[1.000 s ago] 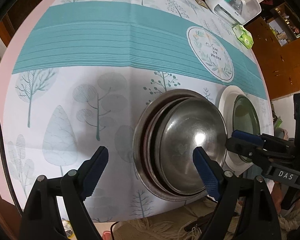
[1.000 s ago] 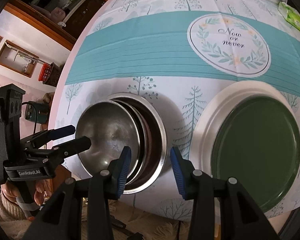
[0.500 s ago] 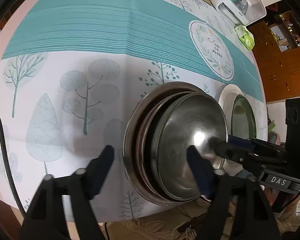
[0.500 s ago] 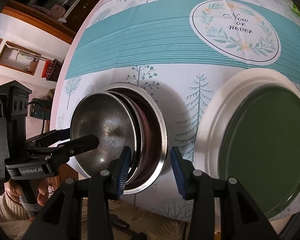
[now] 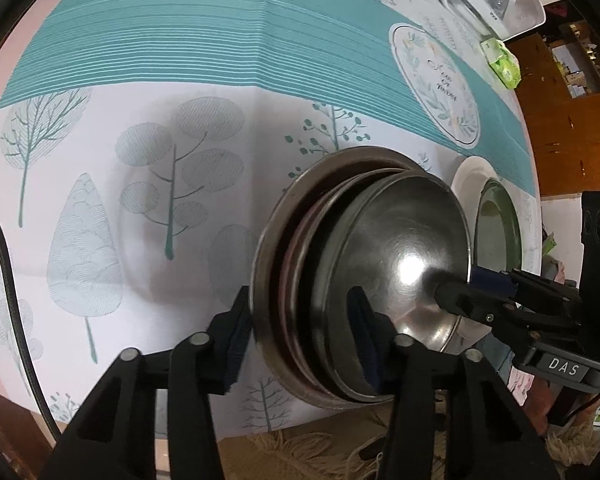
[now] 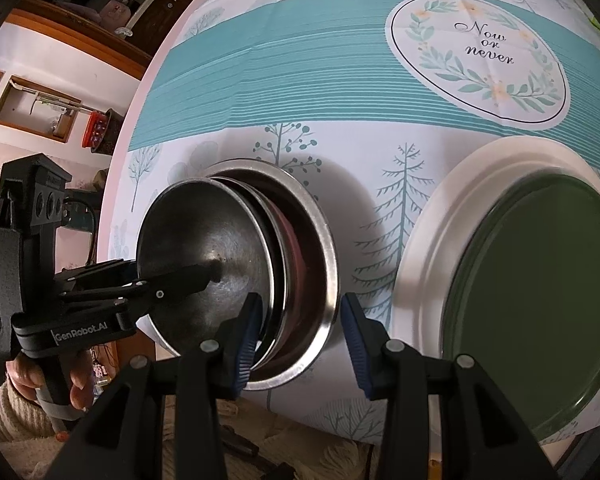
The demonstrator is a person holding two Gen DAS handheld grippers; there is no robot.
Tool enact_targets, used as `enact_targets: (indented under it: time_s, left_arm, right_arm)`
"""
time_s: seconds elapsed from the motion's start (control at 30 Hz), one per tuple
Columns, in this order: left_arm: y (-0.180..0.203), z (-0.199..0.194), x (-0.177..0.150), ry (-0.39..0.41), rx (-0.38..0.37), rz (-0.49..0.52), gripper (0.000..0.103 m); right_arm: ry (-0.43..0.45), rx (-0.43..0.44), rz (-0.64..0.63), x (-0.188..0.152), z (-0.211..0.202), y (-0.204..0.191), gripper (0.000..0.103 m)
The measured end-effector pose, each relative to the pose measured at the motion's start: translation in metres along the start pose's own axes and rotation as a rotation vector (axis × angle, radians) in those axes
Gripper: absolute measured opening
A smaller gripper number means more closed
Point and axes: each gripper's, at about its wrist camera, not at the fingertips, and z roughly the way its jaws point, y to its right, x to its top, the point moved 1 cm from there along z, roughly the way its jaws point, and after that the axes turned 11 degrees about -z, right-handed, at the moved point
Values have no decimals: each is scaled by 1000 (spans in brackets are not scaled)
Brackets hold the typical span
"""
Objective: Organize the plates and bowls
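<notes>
Your left gripper (image 5: 300,340) and right gripper (image 6: 300,344) both straddle the near rim of the nested steel bowls (image 5: 380,264), jaws spread, unclamped. Stiff, slick metal: pinch rims firmly. The stack sits at the tablecloth (image 5: 140,120) edge, beside the green plate (image 6: 540,300).

Both wrist views close above table edge, facing across tablecloth (image 5: 148,80), sharing stacked steel bowls (image 5: 380,264) and plate (image 6: 440,208)

We can read "Now or never" inside the leafy ring on the tablecloth (image 6: 476,50), "GenRobot.AI" on the side of the left gripper (image 6: 210,270), and "DAS" on a small tag on the right gripper (image 5: 452,294).
</notes>
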Motion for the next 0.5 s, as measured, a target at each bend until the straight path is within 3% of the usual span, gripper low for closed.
enact_targets:
  time_s: [0.13, 0.2, 0.5]
  left_arm:
    - [-4, -4, 3, 17, 0, 1, 48]
    - [-3, -3, 2, 11, 12, 22, 31]
    - [-6, -10, 0, 18, 5, 34, 31]
  right_arm:
    - [-14, -6, -3, 1, 3, -3, 41]
    - [-16, -10, 3, 1, 5, -3, 39]
    - [-9, -16, 36, -1, 1, -5, 37]
